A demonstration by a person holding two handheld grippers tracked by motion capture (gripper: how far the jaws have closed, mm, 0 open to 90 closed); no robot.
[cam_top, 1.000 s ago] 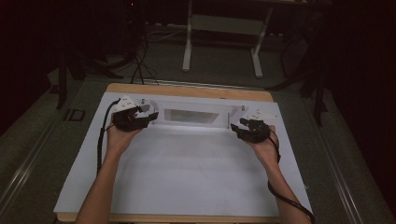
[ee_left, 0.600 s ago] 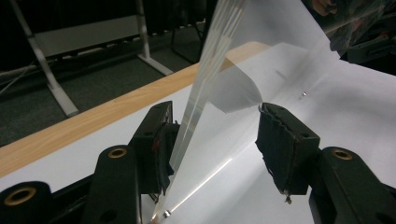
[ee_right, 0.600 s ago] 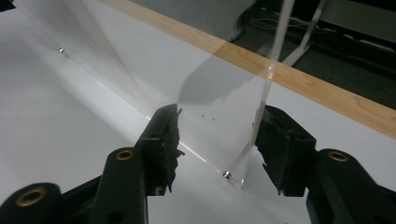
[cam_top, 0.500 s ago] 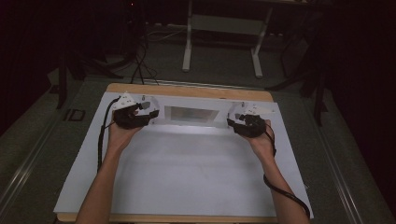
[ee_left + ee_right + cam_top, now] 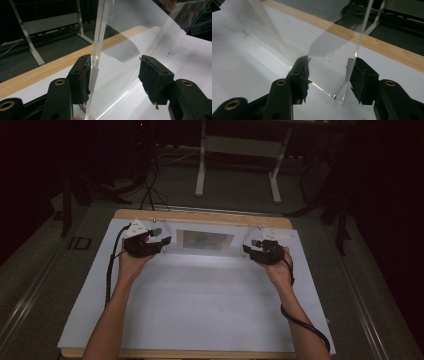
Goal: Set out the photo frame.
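A clear acrylic stand (image 5: 206, 240) with a picture-like panel stands upright at the far side of the white table top (image 5: 200, 305). My left gripper (image 5: 165, 241) is at its left end. In the left gripper view the sheet's edge (image 5: 98, 37) rises between the jaws of this gripper (image 5: 113, 77), beside one pad, with the other pad well apart. These jaws have just been closing a little and do not grip. My right gripper (image 5: 248, 246) is at the stand's right end. In the right gripper view this gripper (image 5: 329, 75) straddles the acrylic foot (image 5: 329, 50), open.
A wooden rim (image 5: 200, 216) borders the table's far edge just behind the stand. Beyond it on the dark floor are a white metal frame (image 5: 235, 150) and loose cables (image 5: 150, 190). A small screw (image 5: 333, 96) holds the acrylic foot.
The right gripper has edged slightly inward toward the stand's right end. The left hand has kept its place at the left end.
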